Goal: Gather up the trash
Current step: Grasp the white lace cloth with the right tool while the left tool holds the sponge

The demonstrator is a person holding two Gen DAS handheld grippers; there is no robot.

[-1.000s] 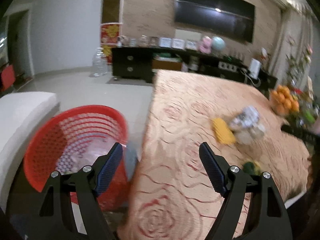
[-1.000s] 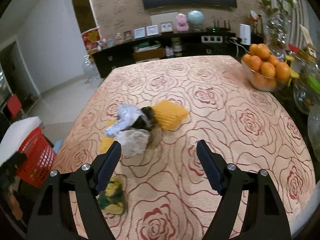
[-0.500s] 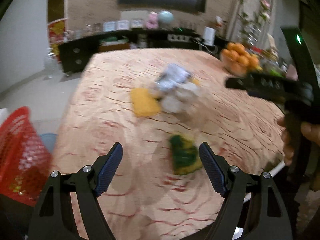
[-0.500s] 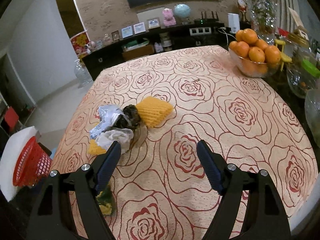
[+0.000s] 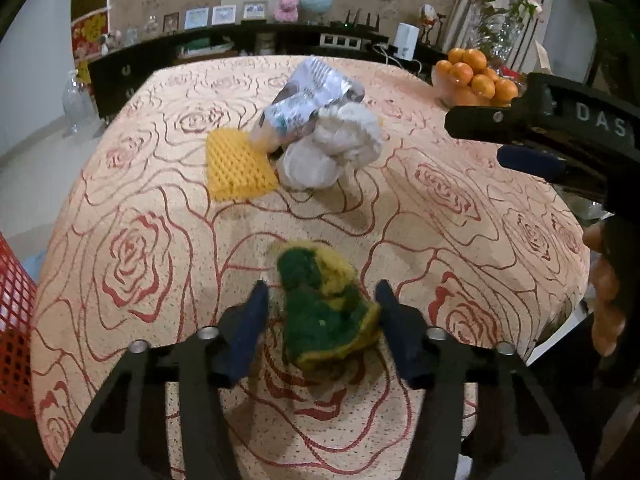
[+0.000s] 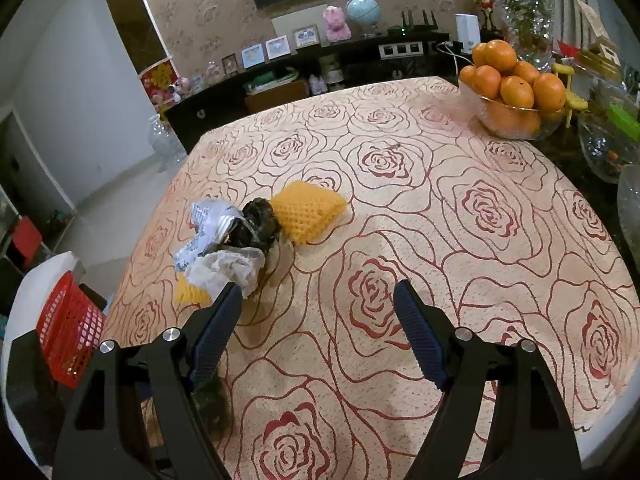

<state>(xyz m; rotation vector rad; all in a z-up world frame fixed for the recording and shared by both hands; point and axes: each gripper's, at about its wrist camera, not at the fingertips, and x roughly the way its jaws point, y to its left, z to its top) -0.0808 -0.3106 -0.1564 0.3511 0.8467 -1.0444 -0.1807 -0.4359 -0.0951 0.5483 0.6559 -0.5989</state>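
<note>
Left wrist view first: your left gripper (image 5: pixel 320 314) is down at the near edge of the table (image 5: pixel 460 208), and its jaws have just been closing around the green and yellow sponge (image 5: pixel 326 304). The sponge sits right between the 2 blue pads; the right pad looks like it's touching the sponge's edge, but the left pad has a thin gap, so you're not clamped on it yet. Sponge is resting on the rose-patterned cloth, nothing lifted.

Farther out, mid-table, there's the trash pile: a crumpled silver wrapper (image 5: pixel 312 96) on top, a wad of white tissue (image 5: pixel 332 148) just right of a yellow foam net (image 5: pixel 238 166), all bunched together and touching. A slice of the red basket (image 5: pixel 14 320) shows off the table's left edge.

Your right gripper (image 6: pixel 320 316) hovers over bare cloth with its jaws spread wide and nothing between them. From its camera the wrapper, tissue and a dark lump (image 6: pixel 258 224) sit just past its left finger, with the yellow net on the far right side of that pile. A bowl of oranges (image 6: pixel 514 96) is at the far right corner, well apart from the trash.
</note>
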